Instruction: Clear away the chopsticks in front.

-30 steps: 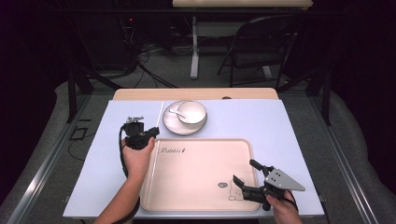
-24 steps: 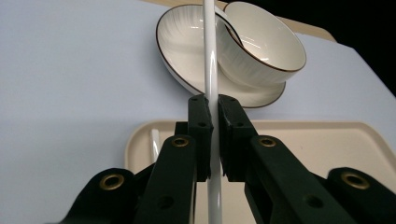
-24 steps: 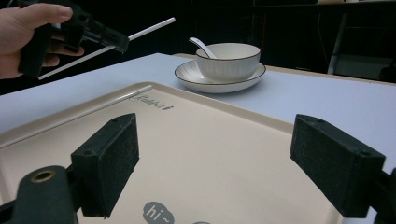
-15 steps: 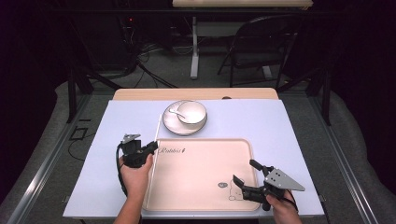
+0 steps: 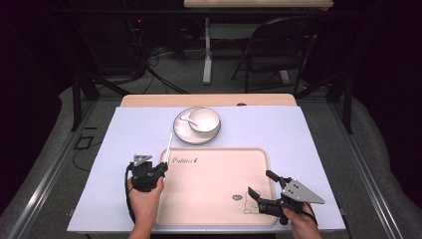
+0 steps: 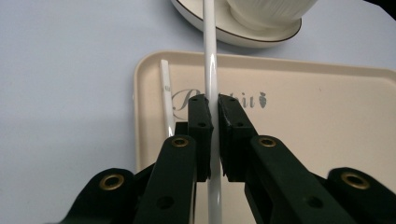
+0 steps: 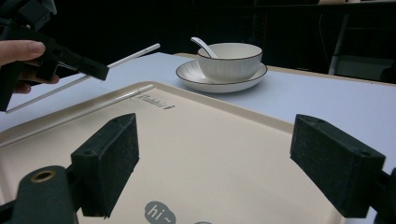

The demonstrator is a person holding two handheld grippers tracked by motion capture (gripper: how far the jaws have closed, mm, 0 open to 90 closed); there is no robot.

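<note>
My left gripper (image 6: 215,100) is shut on a thin white chopstick (image 6: 210,56), which runs out between the pads toward the plate. In the high view this left gripper (image 5: 161,169) hovers at the left rim of the beige tray (image 5: 219,199), and the held chopstick (image 5: 169,144) points at the far side. A second white chopstick (image 6: 166,98) lies along the tray's left edge. My right gripper (image 7: 224,158) stands open over the tray's near right part, with nothing between its pads; in the high view the right gripper (image 5: 259,182) points left.
A white bowl (image 5: 204,119) with a spoon (image 5: 186,119) in it stands on a dark-rimmed plate (image 5: 184,132) just beyond the tray. The tray lies on a pale blue mat (image 5: 308,139). A chair (image 5: 278,55) and table legs stand beyond the table.
My left gripper has come back toward the person and lower, to the tray's left rim, still shut on the chopstick. The right gripper has stayed where it was.
</note>
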